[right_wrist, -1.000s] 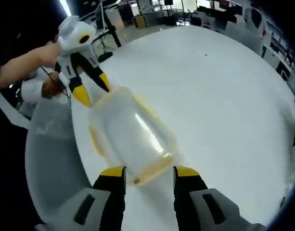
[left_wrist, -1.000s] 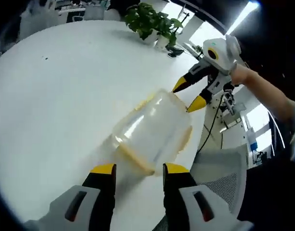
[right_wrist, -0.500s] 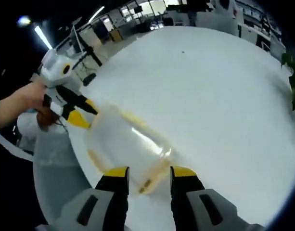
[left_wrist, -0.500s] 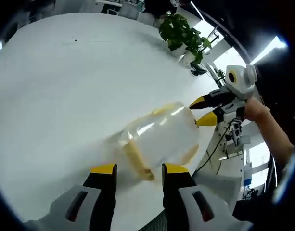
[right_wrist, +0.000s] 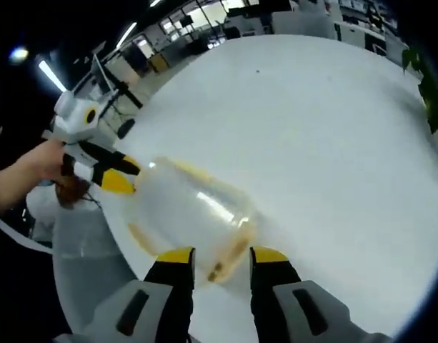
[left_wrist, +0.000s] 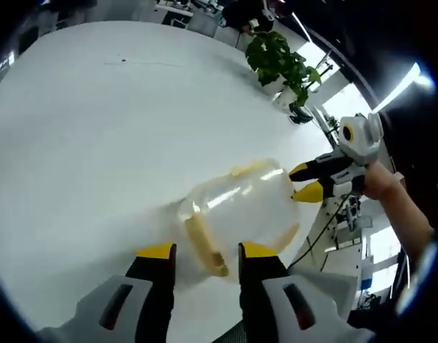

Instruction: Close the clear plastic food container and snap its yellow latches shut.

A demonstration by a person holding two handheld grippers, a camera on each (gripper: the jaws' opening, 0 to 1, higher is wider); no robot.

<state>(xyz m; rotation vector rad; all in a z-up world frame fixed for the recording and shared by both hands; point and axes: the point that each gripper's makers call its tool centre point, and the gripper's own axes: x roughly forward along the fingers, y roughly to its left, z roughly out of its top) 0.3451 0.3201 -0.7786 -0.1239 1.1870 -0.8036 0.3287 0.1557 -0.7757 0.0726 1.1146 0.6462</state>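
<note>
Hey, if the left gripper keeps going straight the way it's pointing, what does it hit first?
Most likely the yellow latch on the near end of the clear container, which lies between the tips of the left gripper; depth is hard to judge.

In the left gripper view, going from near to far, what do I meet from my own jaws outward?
Left gripper → yellow latch → clear plastic food container → right gripper at the container's far end → potted plant near the table edge.
</note>
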